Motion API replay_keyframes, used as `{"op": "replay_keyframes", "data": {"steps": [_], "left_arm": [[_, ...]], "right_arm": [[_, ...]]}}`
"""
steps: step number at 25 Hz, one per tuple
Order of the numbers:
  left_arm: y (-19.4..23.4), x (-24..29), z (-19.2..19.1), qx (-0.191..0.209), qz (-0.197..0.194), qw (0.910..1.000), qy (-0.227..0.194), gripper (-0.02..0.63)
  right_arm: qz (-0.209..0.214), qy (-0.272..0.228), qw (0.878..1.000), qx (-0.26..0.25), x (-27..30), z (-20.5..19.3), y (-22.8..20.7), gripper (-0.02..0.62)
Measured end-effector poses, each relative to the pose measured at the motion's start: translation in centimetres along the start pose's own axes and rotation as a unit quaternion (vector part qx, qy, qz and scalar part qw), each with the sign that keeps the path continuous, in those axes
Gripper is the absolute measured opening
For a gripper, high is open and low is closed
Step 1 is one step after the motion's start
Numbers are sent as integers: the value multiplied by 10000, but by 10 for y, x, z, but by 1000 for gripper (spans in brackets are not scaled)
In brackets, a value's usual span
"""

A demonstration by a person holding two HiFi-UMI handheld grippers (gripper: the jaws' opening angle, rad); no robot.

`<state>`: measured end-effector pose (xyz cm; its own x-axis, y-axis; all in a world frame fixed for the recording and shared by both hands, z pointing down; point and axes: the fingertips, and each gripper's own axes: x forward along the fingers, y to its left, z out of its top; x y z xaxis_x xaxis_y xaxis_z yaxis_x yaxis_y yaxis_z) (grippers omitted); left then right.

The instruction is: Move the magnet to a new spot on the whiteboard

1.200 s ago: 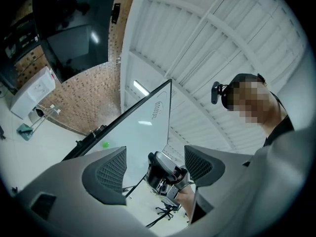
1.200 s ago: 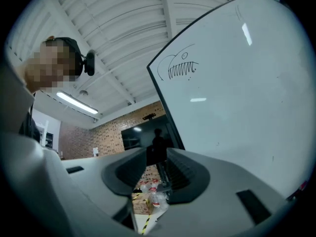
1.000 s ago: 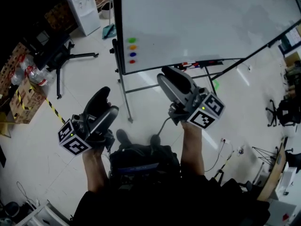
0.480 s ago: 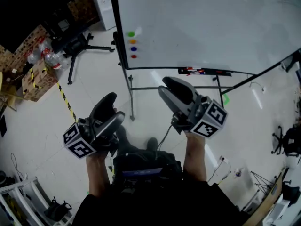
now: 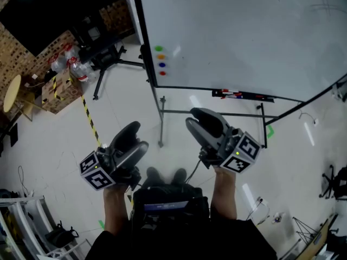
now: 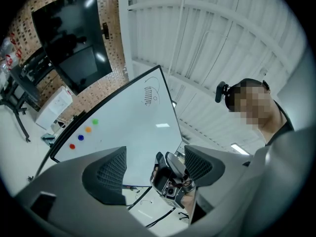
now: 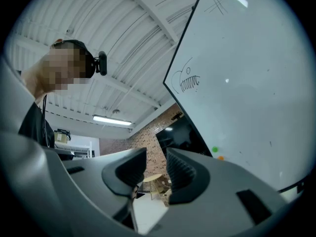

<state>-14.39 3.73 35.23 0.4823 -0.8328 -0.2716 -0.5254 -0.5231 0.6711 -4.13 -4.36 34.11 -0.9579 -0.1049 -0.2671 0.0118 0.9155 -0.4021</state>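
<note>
Round green magnet (image 5: 158,49), orange magnet (image 5: 160,57), blue magnet (image 5: 161,65) and red magnet (image 5: 162,73) sit in a column at the lower left corner of the large white whiteboard (image 5: 244,31). They are ahead of the left gripper (image 5: 136,135) and well apart from both tools. That grey gripper's jaws stand apart with nothing between them. The right gripper (image 5: 195,118) is likewise parted and empty, below the black marker tray (image 5: 241,95).
</note>
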Motion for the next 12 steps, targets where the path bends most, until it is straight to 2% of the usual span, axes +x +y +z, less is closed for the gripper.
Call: {"op": "replay_keyframes", "data": {"steps": [7,12], "left_arm": [[-13,-6,3,34,-210,9998,29,362],[-7,-28,21,-54,-367,9993,-6,362]], "right_arm": [[80,-64,9999,-123,-2,3,25,156],[-17,-33,9999,-103,21,-8,39,155]]}}
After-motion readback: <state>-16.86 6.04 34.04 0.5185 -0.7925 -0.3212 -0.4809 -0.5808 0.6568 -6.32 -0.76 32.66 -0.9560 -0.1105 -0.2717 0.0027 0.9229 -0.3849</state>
